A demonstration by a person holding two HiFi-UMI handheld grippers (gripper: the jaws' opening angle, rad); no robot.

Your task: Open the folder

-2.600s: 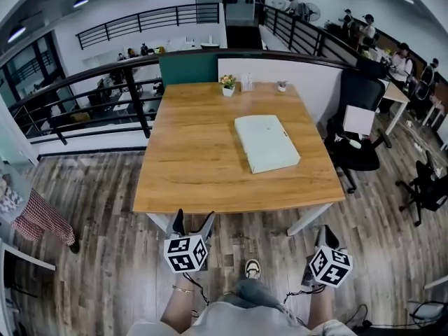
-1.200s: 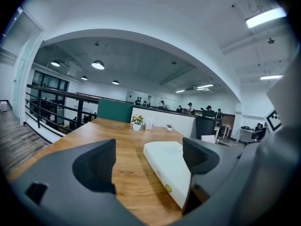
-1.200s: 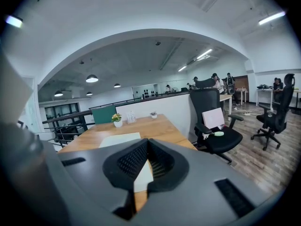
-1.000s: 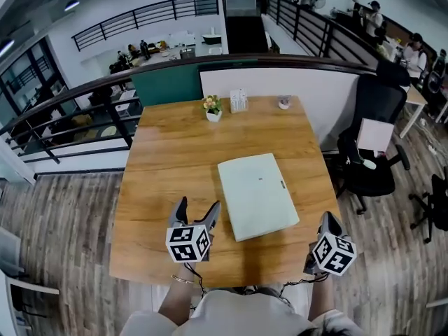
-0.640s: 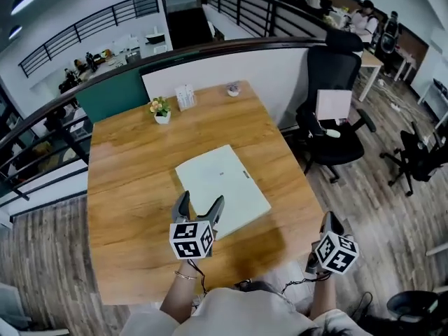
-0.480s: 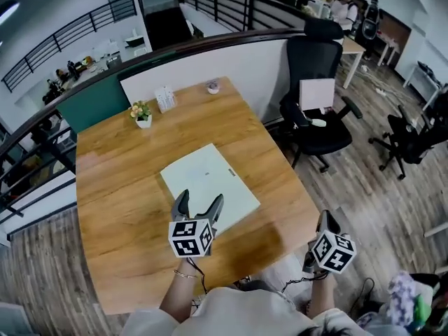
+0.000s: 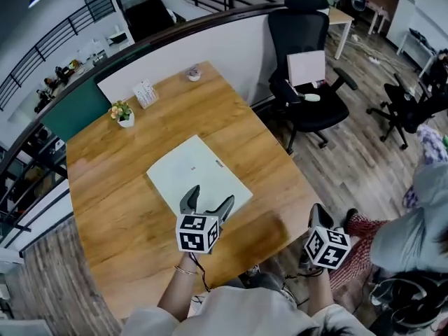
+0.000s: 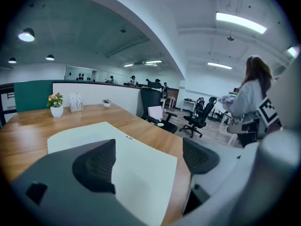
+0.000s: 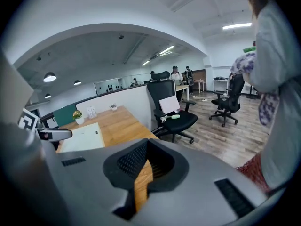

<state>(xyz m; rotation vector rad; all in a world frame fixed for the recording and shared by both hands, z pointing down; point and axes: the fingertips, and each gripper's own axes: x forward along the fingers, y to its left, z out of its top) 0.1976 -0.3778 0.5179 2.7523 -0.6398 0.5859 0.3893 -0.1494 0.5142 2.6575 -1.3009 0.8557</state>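
One pale-green folder (image 7: 198,173) lies shut and flat on the wooden table (image 7: 105,187). It looks thin, light and probably slick, so it is best lifted at the edge by its small clasp (image 7: 219,164). The left gripper (image 7: 207,203) hovers over its near corner, jaws spread and empty; the right gripper (image 7: 318,215) hangs beyond the table's edge — jaws pressed together on nothing.

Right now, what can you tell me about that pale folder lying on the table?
The folder is a flat, pale green-white rectangle. It is closed and lies skewed on the wooden table, with one corner towards the person. A small dark mark sits by one long edge. The left gripper, jaws open, hovers at that near corner; whether it touches the folder cannot be told.
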